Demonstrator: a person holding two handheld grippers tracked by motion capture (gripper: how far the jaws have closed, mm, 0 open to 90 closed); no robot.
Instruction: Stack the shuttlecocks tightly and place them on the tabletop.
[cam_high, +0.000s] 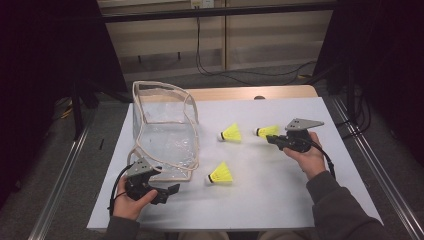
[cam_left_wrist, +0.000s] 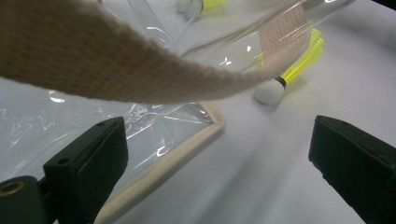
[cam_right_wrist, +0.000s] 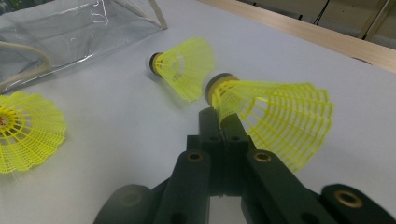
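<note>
- Left gripper (cam_high: 167, 192): held low over the near left part of the white table (cam_high: 280, 200); its jaws stand wide apart with nothing between them, as the left gripper view shows.
- Clear bag (cam_high: 162, 130): a transparent pouch with beige trim, standing open just beyond the left gripper. In the left gripper view its flat bottom edge runs past the left jaw, and a beige strap (cam_left_wrist: 116, 70) hangs across the upper frame, above the jaws and not touched by either.
- Near shuttlecock (cam_high: 220, 173): yellow skirt, white cork, lying on the table ahead and to the right of the left gripper, just beside the bag's near corner. In the left gripper view it shows (cam_left_wrist: 280, 79) partly through the clear plastic beyond the right jaw.
- Middle shuttlecock (cam_high: 231, 133): lies on its side between the bag and the right gripper, apart from both; in the right gripper view it sits (cam_right_wrist: 184, 67) just beyond the jaw tips.
- Held shuttlecock (cam_high: 267, 131): at the tips of the right gripper (cam_high: 272, 139). In the right gripper view the jaws are fully closed, and the yellow skirt (cam_right_wrist: 275, 116) sits against their right side; they appear to pinch its edge near the cork, though the contact itself is hidden.
- Right hand (cam_high: 305, 155): grasps the right gripper's body over the right part of the table.
</note>
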